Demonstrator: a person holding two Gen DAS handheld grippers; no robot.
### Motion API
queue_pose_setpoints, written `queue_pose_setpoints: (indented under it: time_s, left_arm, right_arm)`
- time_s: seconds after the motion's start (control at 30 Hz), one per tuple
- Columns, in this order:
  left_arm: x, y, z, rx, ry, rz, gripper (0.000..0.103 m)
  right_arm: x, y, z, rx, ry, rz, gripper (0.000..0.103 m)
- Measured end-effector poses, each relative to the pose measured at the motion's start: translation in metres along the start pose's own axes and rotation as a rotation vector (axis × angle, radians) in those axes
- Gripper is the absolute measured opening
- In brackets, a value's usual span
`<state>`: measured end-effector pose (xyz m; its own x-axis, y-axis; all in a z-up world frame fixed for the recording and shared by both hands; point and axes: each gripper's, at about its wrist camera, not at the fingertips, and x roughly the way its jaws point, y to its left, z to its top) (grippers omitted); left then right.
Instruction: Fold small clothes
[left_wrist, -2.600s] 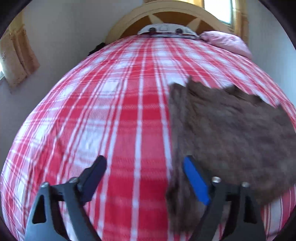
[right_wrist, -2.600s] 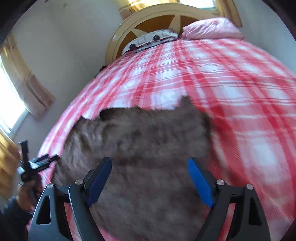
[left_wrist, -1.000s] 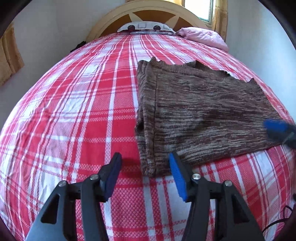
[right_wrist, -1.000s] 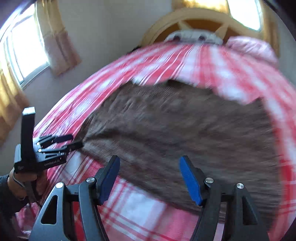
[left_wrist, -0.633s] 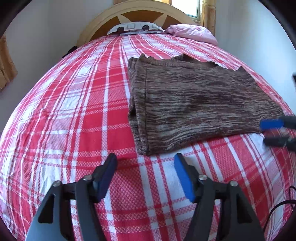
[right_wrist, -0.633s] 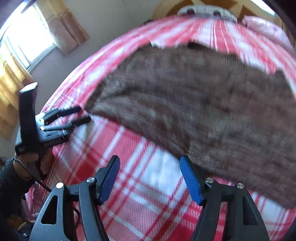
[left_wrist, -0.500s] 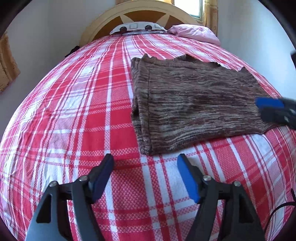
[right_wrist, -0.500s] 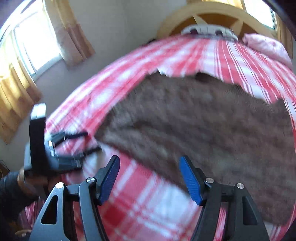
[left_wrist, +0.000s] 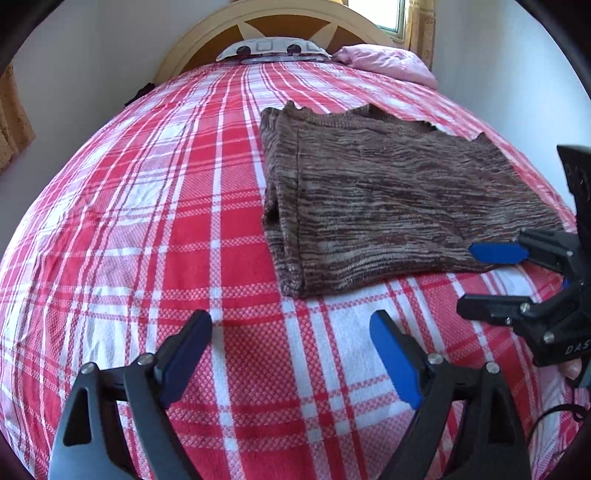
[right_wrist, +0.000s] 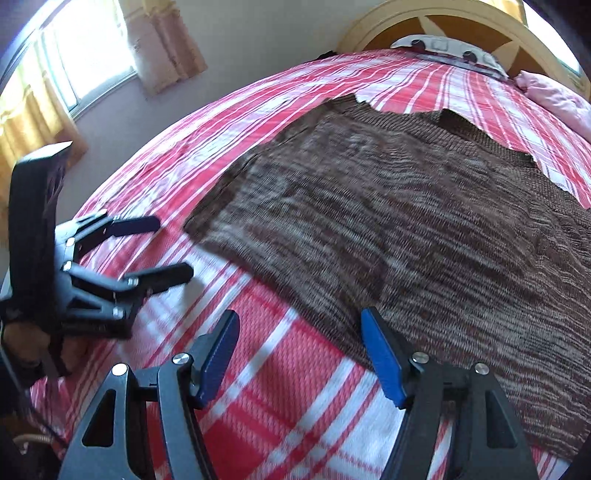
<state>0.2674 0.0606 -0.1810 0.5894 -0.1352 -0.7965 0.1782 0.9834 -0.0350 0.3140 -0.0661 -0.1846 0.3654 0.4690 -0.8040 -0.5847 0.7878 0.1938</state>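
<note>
Nearest, the left gripper (left_wrist: 291, 341) hovers over the red plaid bed (left_wrist: 147, 229); its jaws have just been opening and stand wide with nothing between them. The right gripper (right_wrist: 301, 349) is also open and empty, its blue pad at the sweater's near hem. Beyond lies the brown knit sweater (left_wrist: 388, 206), flat on the bed, its left side turned in along a lengthwise fold. Judgement: one fold done, more left. Farther off sits a pink pillow (left_wrist: 384, 61). Legible writing: only "DAS" on the right gripper's body.
</note>
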Motion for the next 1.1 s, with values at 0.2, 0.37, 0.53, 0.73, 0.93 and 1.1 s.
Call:
queue_pose_setpoints:
  time_s: [0.2, 0.37, 0.53, 0.73, 0.93, 1.1]
  left_arm:
    - [-0.013, 0.046, 0.005, -0.084, -0.033, 0.04, 0.09]
    - [-0.015, 0.088, 0.029, -0.191, -0.071, 0.063, 0.09]
    - [0.006, 0.11, 0.057, -0.277, -0.072, -0.006, 0.09]
    - [0.032, 0.105, 0.08, -0.299, -0.054, -0.136, 0.09]
    - [0.059, 0.101, 0.1, -0.289, -0.018, -0.192, 0.09]
    - [0.083, 0.092, 0.117, -0.275, 0.019, -0.321, 0.088]
  right_arm:
    - [-0.01, 0.013, 0.001, -0.039, -0.036, -0.036, 0.069]
    - [-0.011, 0.058, 0.012, -0.207, -0.132, -0.163, 0.069]
    - [0.012, 0.101, 0.015, -0.369, -0.153, -0.27, 0.069]
    - [0.047, 0.125, 0.025, -0.454, -0.132, -0.352, 0.068]
    - [0.057, 0.113, 0.04, -0.408, -0.128, -0.36, 0.055]
    - [0.061, 0.126, 0.029, -0.476, -0.151, -0.368, 0.032]
